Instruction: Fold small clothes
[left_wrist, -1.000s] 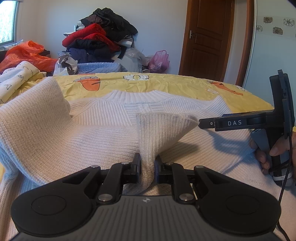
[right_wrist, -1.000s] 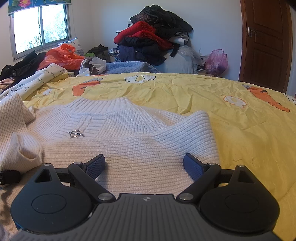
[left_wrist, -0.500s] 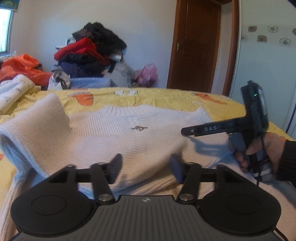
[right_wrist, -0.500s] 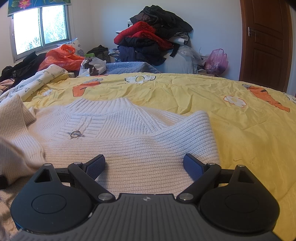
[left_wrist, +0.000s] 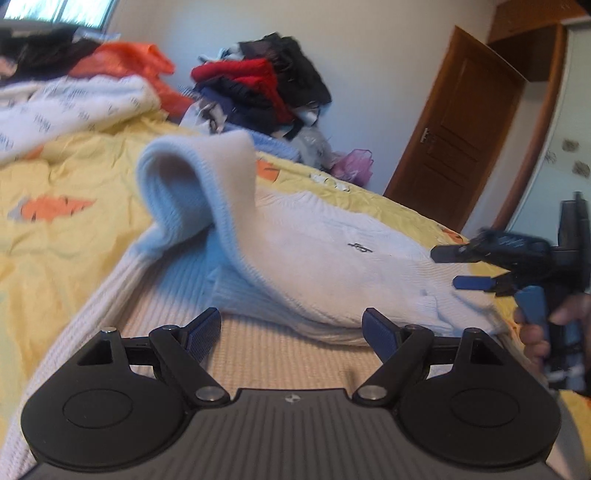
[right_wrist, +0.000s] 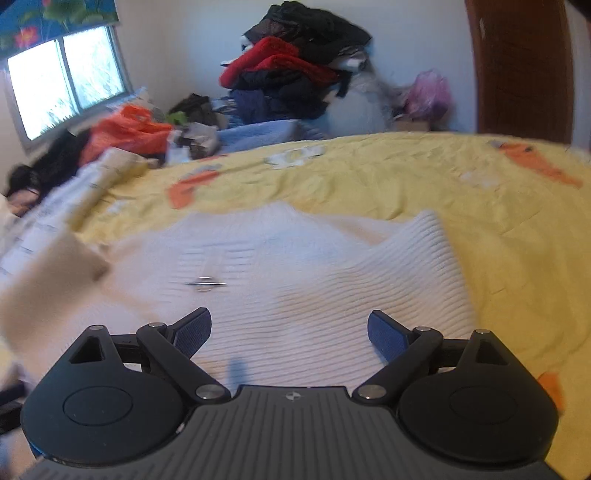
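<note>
A white ribbed knit sweater lies on the yellow bedspread, with its left sleeve folded over in a raised loop. My left gripper is open and empty, low over the sweater's near edge. My right gripper shows at the right of the left wrist view, open, beside the sweater's right edge. In the right wrist view the right gripper is open and empty above the sweater, whose right sleeve lies folded across the body. Both views are blurred.
A pile of red, black and navy clothes stands behind the bed. An orange bag and a printed white quilt lie at the left. A brown door is at the right, a window at the left.
My left gripper let go of the sleeve cuff, opened and swung to the left and lower. The sleeve now rests folded over the sweater. My right gripper stayed open and shifted slightly.
</note>
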